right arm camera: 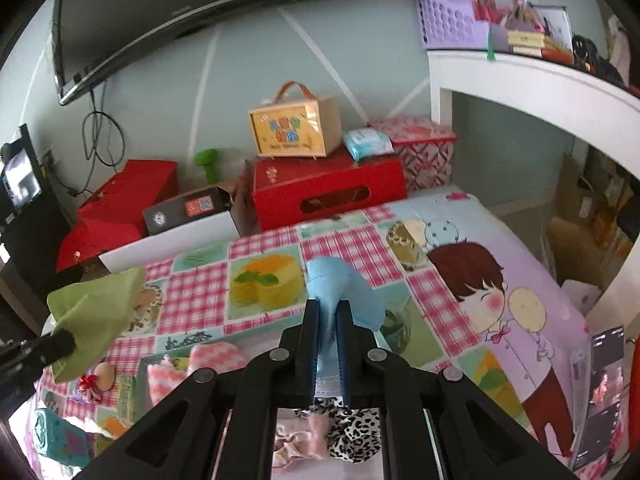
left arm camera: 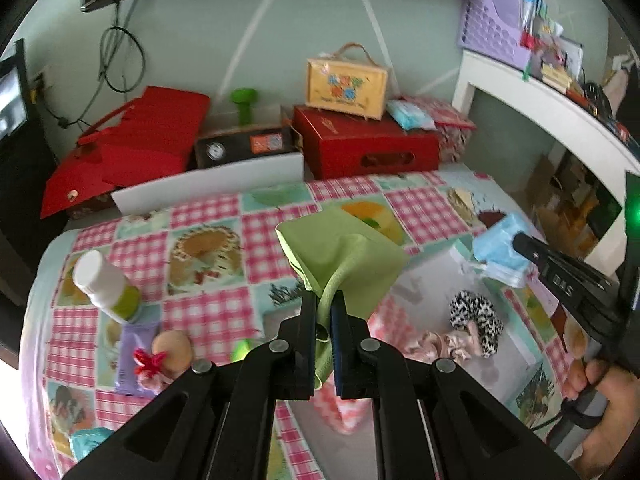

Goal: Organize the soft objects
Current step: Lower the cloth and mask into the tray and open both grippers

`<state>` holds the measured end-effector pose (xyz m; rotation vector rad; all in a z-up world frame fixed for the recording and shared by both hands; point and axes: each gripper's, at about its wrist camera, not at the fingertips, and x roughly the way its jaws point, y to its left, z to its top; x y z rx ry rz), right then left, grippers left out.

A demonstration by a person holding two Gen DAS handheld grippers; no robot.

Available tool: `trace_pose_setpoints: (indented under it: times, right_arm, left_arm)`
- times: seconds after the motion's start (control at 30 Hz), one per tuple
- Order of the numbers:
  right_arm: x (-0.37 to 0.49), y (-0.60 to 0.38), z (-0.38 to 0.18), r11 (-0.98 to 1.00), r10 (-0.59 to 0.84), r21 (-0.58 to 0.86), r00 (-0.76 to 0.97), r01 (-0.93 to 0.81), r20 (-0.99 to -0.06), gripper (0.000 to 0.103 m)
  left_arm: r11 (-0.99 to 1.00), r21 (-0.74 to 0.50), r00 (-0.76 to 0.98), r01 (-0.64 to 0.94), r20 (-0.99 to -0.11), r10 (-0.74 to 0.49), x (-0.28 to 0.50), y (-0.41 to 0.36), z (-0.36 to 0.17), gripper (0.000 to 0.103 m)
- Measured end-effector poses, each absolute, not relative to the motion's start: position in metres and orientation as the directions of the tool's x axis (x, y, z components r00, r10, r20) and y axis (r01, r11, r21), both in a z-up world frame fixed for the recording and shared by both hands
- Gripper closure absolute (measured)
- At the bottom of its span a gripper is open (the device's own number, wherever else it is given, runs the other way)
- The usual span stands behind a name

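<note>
Pinching between closed fingers: left gripper (left arm camera: 324,300) green cloth (left arm camera: 344,256), right gripper (right arm camera: 328,308) blue cloth (right arm camera: 340,288).

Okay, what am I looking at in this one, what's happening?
A person is sorting soft items over a table with a patchwork tablecloth. The left gripper is clamped on a light green cloth, lifted off the table. The right gripper pinches a light blue face mask. Below them lie a leopard-print scrunchie and a pink scrunchie.
</note>
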<state>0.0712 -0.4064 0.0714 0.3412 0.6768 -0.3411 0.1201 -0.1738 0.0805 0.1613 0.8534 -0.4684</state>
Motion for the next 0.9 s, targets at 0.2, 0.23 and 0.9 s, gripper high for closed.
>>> trace_pose_setpoints:
  times: [0.2,0.23,0.9]
  right_arm:
    - [0.088,-0.412,0.040,0.882,-0.164,0.205,0.683,0.425,-0.711,0.094]
    - [0.091,-0.412,0.035,0.880,-0.156,0.209,0.676,0.426,-0.720,0.094]
    - [0.105,-0.397,0.005,0.882,-0.034,0.250,0.584,0.400,-0.811,0.094]
  left_arm:
    - [0.874,-0.063,0.491,0.481,-0.807,-0.328,0.123,-0.193,0.052,0.097]
    - [0.872,-0.061,0.476,0.486,-0.818,-0.322,0.123,-0.196,0.046,0.097]
    - [0.845,-0.057,0.337,0.532,-0.901,-0.273,0.119,-0.225,0.000,0.097]
